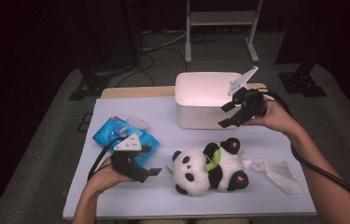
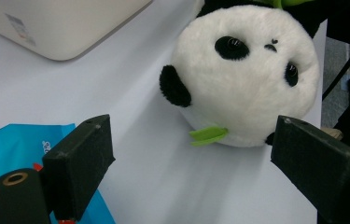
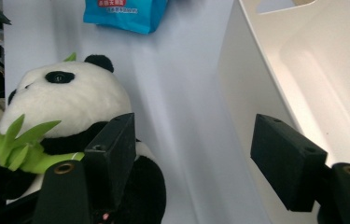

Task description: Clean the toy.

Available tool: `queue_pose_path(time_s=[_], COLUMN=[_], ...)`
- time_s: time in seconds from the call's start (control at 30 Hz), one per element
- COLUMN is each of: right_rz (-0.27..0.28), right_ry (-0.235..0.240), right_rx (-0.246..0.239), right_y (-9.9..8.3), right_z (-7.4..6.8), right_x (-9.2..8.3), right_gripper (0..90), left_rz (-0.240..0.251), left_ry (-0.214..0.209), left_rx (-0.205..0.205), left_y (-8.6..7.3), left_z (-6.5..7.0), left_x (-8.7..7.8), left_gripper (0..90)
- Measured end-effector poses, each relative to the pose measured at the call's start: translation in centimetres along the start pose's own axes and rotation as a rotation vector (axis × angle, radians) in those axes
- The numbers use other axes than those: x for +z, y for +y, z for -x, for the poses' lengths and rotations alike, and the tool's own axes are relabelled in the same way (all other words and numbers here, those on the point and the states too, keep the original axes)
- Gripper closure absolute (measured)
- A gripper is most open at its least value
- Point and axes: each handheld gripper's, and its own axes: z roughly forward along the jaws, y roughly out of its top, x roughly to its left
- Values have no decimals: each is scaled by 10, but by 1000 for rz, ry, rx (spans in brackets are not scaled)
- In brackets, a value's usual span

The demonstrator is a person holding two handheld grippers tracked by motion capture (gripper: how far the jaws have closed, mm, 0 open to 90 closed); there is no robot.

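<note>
Seen from the high view: a white paper-covered table (image 1: 130, 116), with a white rectangular plastic bin (image 1: 200, 99) at its far middle, a blue plastic wet-wipe pack (image 1: 112, 132) at the left, a crumpled white tissue (image 1: 277, 171) at the right. Lying on its back between these, near the front edge, a black-and-white plush panda with a green felt bamboo sprig (image 1: 208, 165), head toward the left. Just left of that head, resting low on the table, the left gripper (image 1: 150, 172), jaws apart and empty, nothing between it and the toy. Held above the bin's near right corner, the right gripper (image 1: 228, 115), jaws wide and empty, well apart from the panda. In the left gripper view: round white head with black eye patches and one black ear straight ahead between the spread jaws, untouched; blue pack at the lower left, bin corner at the upper left. In the right gripper view: panda at the left behind one jaw, bin wall at the right, bare table between the open jaws.
</note>
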Motion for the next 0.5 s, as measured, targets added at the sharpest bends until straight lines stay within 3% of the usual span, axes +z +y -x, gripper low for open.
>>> queue_pose_path(time_s=[0.5], right_rz=[-42], right_ry=[-6], right_rx=[-61], right_y=[32], right_z=[18], right_x=[14], right_gripper=[378], left_rz=[12], left_ry=[-3], left_rx=[-12], left_y=[-1], left_z=[-2], left_x=[-3], left_gripper=[116])
